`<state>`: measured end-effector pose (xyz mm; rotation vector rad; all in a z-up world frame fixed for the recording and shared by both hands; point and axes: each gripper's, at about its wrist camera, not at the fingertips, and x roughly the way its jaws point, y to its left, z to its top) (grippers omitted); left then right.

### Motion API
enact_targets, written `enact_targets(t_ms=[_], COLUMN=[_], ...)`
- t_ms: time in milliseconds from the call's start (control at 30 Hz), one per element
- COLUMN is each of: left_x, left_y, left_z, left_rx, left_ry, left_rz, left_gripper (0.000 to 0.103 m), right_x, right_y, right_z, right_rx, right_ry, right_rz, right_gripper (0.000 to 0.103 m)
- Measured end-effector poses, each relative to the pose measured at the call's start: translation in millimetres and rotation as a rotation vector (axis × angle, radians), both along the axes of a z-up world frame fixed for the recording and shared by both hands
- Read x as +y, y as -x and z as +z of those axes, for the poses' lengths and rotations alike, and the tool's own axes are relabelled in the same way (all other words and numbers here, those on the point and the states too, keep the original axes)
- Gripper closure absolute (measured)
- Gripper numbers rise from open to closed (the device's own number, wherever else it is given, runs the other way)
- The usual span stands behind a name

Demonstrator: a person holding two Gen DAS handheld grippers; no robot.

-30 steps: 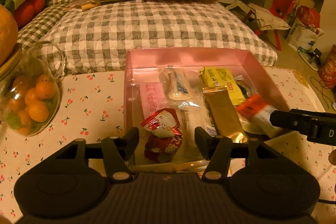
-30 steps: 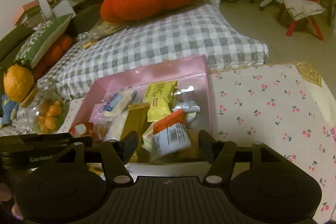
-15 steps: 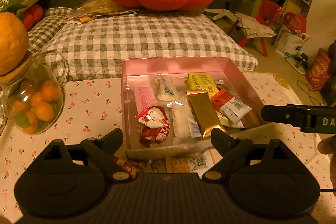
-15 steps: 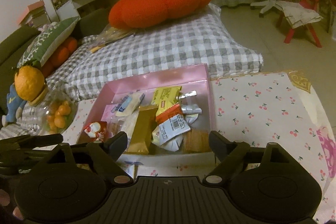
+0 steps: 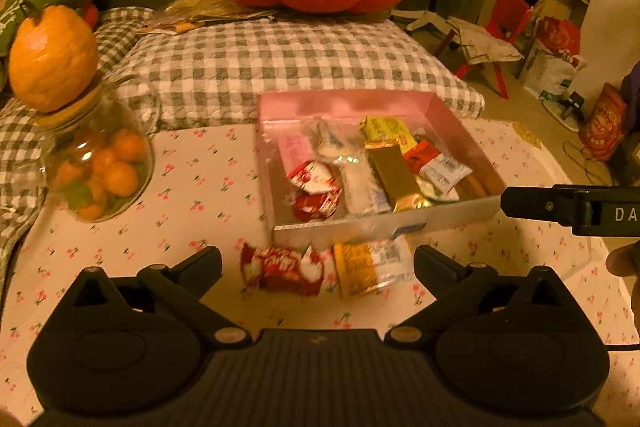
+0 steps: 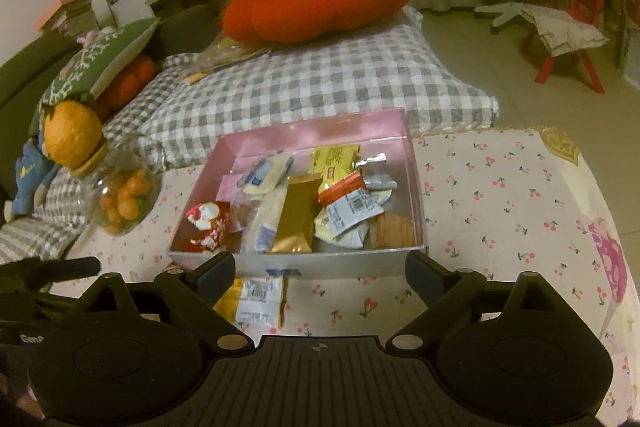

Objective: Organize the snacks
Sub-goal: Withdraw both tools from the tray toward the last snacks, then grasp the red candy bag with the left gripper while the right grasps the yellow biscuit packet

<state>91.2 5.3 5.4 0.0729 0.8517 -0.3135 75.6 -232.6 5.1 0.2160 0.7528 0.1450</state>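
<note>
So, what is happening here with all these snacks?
A person is sorting snacks into a pink box on a cherry-print tablecloth. The left hand-held gripper and the right hand-held gripper are both opening with nothing between their fingers. A red packet and a yellow packet lie outside the box.

Pink box (image 5: pixel 344 105); cherry-print tablecloth (image 5: pixel 200 187); grey-white checked cushion (image 5: pixel 280 67); gold packet (image 5: pixel 394 177).
</note>
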Motion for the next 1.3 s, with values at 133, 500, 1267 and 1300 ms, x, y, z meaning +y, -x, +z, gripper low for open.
enact_targets(t_ms=[133, 500, 1267, 1300], left_x=[9.7, 42.0, 9.6, 9.4], left_y=[8.4, 10.7, -18.0, -17.9], left_z=[-4.9, -36.4, -74.0, -74.1], left_rx=[0.004, 0.023, -0.066, -0.063], left_ry=[-0.011, 0.004, -0.016, -0.014], left_rz=[0.017, 0.133, 0.105, 0.104], left_gripper=[0.000, 0.001, 0.029, 0.030], right_x=[6.8, 21.6, 46.9, 48.3], right_y=[6.9, 23.0, 15.3, 15.5], right_z=[-7.9, -28.0, -65.2, -66.1], right_rx=[0.010, 0.000, -0.021, -0.021], right_ry=[0.022, 0.128, 0.221, 0.225], right_rz=[0.019, 0.056, 0.188, 0.192], right_gripper=[0.009, 0.007, 0.007, 0.007])
